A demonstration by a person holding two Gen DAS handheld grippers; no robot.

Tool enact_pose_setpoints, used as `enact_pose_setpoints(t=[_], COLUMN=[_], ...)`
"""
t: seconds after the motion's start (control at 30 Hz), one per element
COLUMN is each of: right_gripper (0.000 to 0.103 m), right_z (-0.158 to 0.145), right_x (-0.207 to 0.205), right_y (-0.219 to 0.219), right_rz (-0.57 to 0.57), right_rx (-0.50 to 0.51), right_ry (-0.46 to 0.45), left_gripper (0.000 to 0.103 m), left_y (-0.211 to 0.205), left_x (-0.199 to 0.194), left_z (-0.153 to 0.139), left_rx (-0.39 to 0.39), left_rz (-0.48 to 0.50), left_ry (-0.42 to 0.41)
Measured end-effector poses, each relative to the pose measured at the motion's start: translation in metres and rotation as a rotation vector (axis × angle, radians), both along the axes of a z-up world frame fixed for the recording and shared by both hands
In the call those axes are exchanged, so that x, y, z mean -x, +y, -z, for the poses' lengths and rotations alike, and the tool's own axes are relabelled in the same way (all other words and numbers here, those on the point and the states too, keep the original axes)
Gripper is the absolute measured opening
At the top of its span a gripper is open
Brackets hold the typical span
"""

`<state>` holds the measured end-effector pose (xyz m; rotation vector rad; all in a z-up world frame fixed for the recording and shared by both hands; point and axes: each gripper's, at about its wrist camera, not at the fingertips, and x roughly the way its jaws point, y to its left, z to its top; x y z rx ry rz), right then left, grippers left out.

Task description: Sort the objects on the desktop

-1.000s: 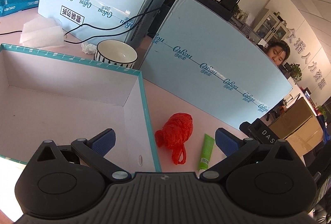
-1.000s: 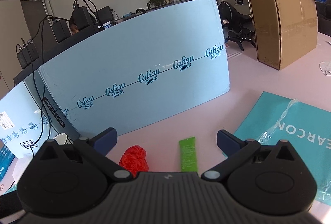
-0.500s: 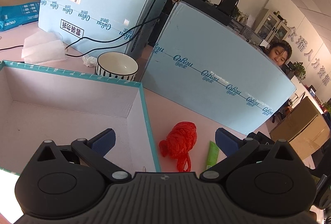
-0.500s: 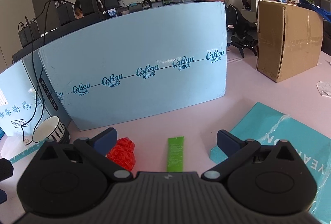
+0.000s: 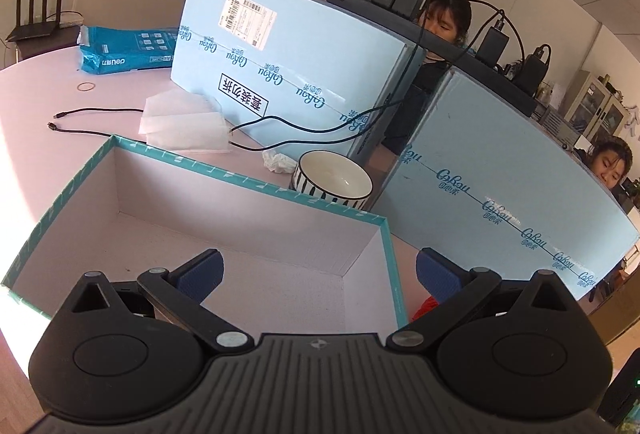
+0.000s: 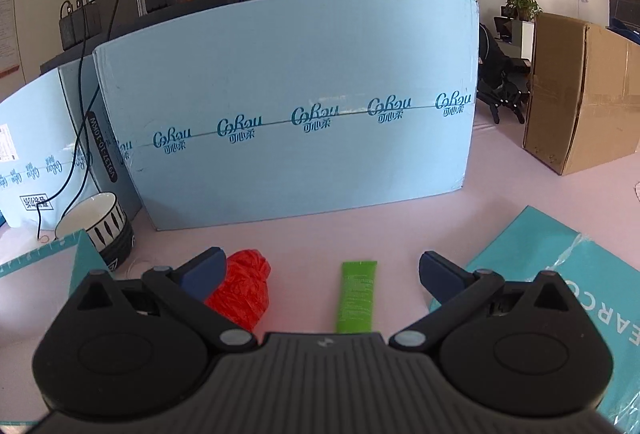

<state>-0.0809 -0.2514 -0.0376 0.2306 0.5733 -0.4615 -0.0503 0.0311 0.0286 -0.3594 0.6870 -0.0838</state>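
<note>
An open teal-rimmed box (image 5: 384, 230) with a white inside lies on the pink desk. My left gripper (image 5: 318, 270) is open and empty above its right part. A sliver of the red crumpled bag (image 5: 429, 306) shows past the box's right wall. In the right wrist view my right gripper (image 6: 320, 270) is open and empty. The green tube (image 6: 357, 296) lies flat between its fingers, below them. The red bag (image 6: 244, 290) lies by its left finger. The box corner (image 6: 86, 246) shows at the left.
A striped white bowl (image 5: 334, 181) (image 6: 96, 230) stands behind the box. Light blue cartons (image 6: 288, 105) wall off the back. A black cable (image 5: 100, 111), plastic sheets (image 5: 184, 123) and tissue (image 5: 278, 161) lie far left. A teal bag (image 6: 560, 274) lies right, a brown carton (image 6: 580, 89) beyond.
My left gripper has swung left over the box, so the red bag and tube left its view. My right gripper has moved closer to the tube, which now lies between its fingers.
</note>
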Motion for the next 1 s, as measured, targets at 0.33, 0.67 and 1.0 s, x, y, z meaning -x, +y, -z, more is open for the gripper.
enact_pose_setpoints(t=[0.33,0.67,1.0], right_gripper=[0.103,0.103,0.103], right_z=[0.012,0.007,-0.043], right_x=[-0.014,-0.039,-0.030], right_y=[0.009,-0.005,-0.056], right_rz=[-0.021,-0.036,-0.022], right_rx=[-0.106,-0.316,-0.832], right_ry=[0.014,0.274,0.107], left_gripper=[0.103,0.103,0.103], left_y=[0.019,0.041,0.068], left_x=[-0.013,-0.039,-0.044], left_z=[0.000,-0.017,-0.089], left_rx=[-0.077,-0.181,-0.112], left_rz=[-0.105,-0.145,-0.134], left_ry=[0.068,0.196,0.008])
